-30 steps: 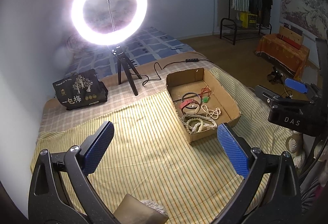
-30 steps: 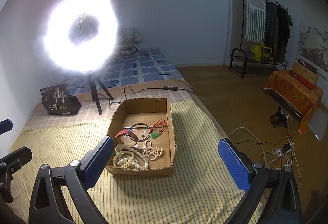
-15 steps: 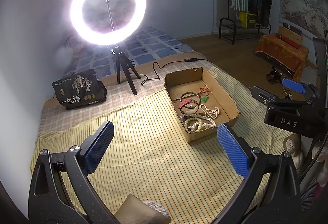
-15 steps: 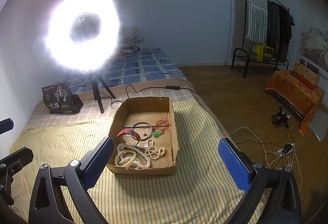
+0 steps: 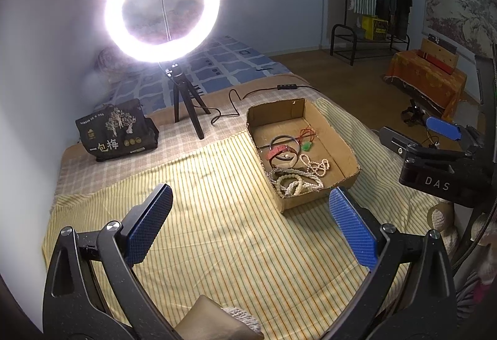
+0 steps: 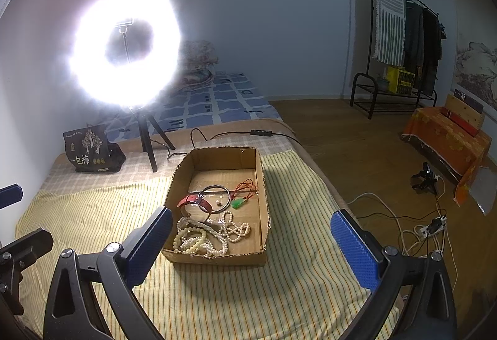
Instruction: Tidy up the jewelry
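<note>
Left gripper (image 5: 250, 226): jaws are spread wide and nothing is held between the blue pads; it is held above the striped cloth, with the box ahead and to its right.
Right gripper (image 6: 251, 246): jaws are likewise spread wide and empty; the near end of the box is framed between its fingers.
Cardboard box (image 6: 262, 209): an open, shallow box is set on the cloth, well short of both sets of fingertips.
Pearl necklaces (image 6: 202, 236): a tangled heap of pale beads is piled at the near end of the box.
Dark bangle (image 6: 214, 198): it is laid mid-box, just beyond the beads.
Red strap (image 6: 192, 200): it is seen touching the bangle's left side.
Green pendant (image 6: 238, 202): it is found on a red cord, just right of the bangle.
Striped cloth (image 5: 217, 231): yellow, spread over the bed under the box.
Ring light (image 5: 163, 6): lit, mounted on a tripod beyond the cloth.
Black bag (image 5: 115, 130): placed left of the tripod.
</note>
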A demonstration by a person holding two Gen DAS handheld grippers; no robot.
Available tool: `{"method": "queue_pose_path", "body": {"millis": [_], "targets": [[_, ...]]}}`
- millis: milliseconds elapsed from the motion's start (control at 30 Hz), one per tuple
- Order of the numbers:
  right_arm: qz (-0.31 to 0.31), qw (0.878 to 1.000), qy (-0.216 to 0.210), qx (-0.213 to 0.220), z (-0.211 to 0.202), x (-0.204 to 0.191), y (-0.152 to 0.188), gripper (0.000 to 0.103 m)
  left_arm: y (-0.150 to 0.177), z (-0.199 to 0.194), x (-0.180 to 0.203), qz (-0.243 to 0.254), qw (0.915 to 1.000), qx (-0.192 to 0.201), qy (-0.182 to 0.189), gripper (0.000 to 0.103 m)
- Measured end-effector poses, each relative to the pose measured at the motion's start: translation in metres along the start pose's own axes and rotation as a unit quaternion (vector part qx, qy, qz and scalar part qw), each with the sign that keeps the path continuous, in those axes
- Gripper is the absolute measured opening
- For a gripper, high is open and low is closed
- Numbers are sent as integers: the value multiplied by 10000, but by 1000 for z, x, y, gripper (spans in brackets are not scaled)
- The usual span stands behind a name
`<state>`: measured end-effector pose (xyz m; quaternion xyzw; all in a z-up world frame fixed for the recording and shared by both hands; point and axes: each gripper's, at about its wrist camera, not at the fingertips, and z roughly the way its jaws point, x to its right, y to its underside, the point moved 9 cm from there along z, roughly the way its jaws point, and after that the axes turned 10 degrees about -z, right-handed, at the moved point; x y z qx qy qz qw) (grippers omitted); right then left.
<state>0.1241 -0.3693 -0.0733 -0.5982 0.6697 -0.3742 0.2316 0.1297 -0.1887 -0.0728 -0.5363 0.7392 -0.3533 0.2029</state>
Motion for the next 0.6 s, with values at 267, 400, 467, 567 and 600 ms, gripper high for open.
{"method": "queue_pose_path", "body": {"millis": [267, 400, 467, 567, 600], "targets": [[-24, 10000, -26, -17, 0, -1, 0, 103, 2, 1, 0, -65, 9999, -79, 44, 102], [-33, 10000, -30, -18, 0, -2, 1, 103, 2, 1, 0, -65, 9999, -75, 46, 102], [-38, 10000, -39, -23, 0, -2, 1, 103, 2, 1, 0, -55, 10000, -58, 49, 102], [-37, 10000, -39, -26, 0, -3, 1, 103, 0, -1, 0, -44, 10000, 5, 32, 102], [-37, 10000, -38, -24, 0, -3, 1, 103, 0, -1, 0, -52, 10000, 7, 31, 102]]}}
